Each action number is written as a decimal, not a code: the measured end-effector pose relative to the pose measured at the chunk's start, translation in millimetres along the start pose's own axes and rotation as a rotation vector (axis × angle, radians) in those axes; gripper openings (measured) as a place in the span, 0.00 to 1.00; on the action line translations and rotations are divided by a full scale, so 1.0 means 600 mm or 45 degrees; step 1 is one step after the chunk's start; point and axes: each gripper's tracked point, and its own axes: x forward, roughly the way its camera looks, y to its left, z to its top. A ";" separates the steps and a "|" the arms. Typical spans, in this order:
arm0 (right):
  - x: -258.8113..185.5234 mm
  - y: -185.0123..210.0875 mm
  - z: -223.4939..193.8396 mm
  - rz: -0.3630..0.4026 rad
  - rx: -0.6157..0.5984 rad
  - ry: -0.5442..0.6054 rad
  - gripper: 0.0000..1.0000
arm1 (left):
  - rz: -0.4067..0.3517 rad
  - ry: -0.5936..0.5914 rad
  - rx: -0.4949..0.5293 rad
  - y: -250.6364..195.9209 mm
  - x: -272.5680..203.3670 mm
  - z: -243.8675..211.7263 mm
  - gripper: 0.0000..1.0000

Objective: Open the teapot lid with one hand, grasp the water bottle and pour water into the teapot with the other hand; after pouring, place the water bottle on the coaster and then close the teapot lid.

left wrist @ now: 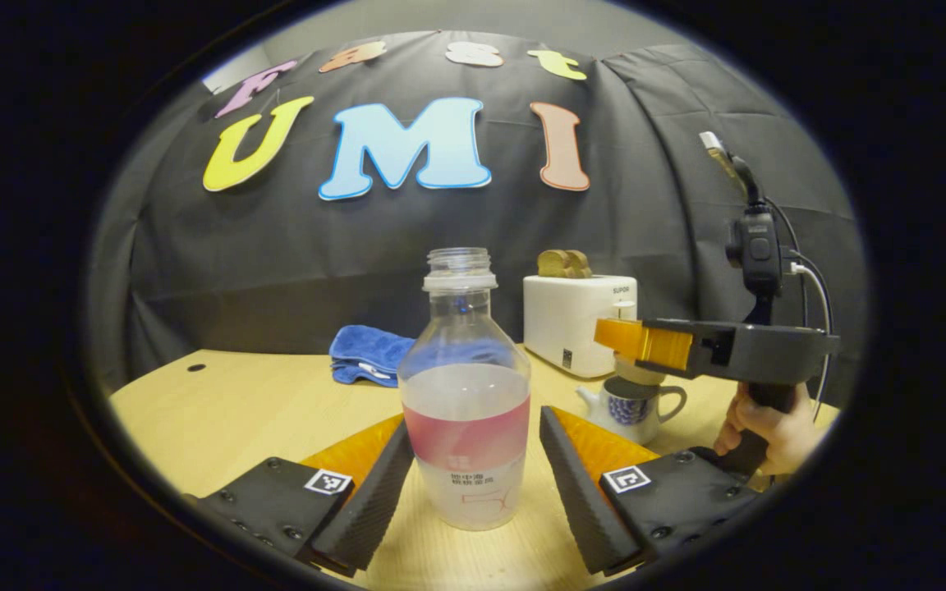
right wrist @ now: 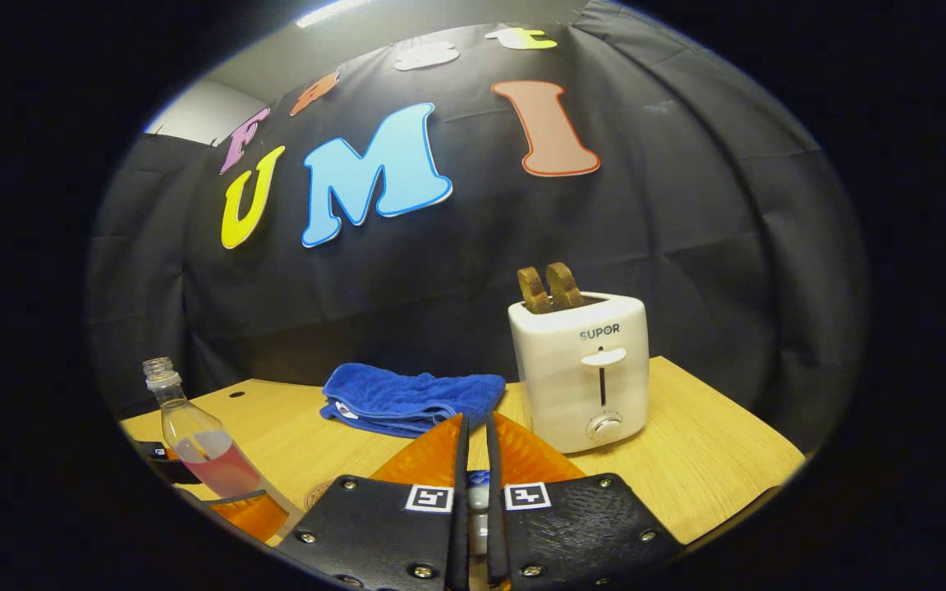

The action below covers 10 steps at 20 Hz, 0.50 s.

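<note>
Water bottle (left wrist: pixel 465 394) stands upright on the wooden table (left wrist: pixel 243 402), without a cap and about half full of clear water, with a pink band around its lower body. The left gripper (left wrist: pixel 466 484) has its two fingers spread, one on each side of the bottle; they are just beside it, but I cannot tell if they really press on it. In the right gripper view the same bottle (right wrist: pixel 194 443) appears far at the left edge, with one finger of the left gripper below it.

To the right, a hand (left wrist: pixel 769 427) holds the right gripper (left wrist: pixel 617 335) above the teapot (left wrist: pixel 629 406). The teapot is white with blue pattern, it stands near the toaster (left wrist: pixel 576 320), and its top is uncovered. A pale round thing sits just under the gripper's tip, maybe the lid, but it is too small to be sure. In the right gripper view the right gripper (right wrist: pixel 473 472) has its fingers drawn nearly together, with only a thin slit between them, and something small and pale with blue shows in this slit; what it is I cannot tell.

Behind, a folded blue cloth (right wrist: pixel 411 398) lies on the table just left of the white toaster (right wrist: pixel 580 377), which has two brown slices (right wrist: pixel 547 287) standing in its slots.
</note>
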 end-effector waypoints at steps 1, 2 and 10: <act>-0.002 -0.004 0.005 -0.011 -0.006 0.001 0.08 | -0.004 0.003 0.003 0.000 -0.001 -0.001 0.99; -0.004 -0.007 0.003 -0.019 -0.009 0.008 0.08 | -0.009 0.005 0.004 -0.001 0.000 0.000 0.99; -0.056 -0.059 0.034 -0.089 -0.055 0.025 0.08 | -0.022 0.014 0.022 0.001 0.002 -0.004 0.99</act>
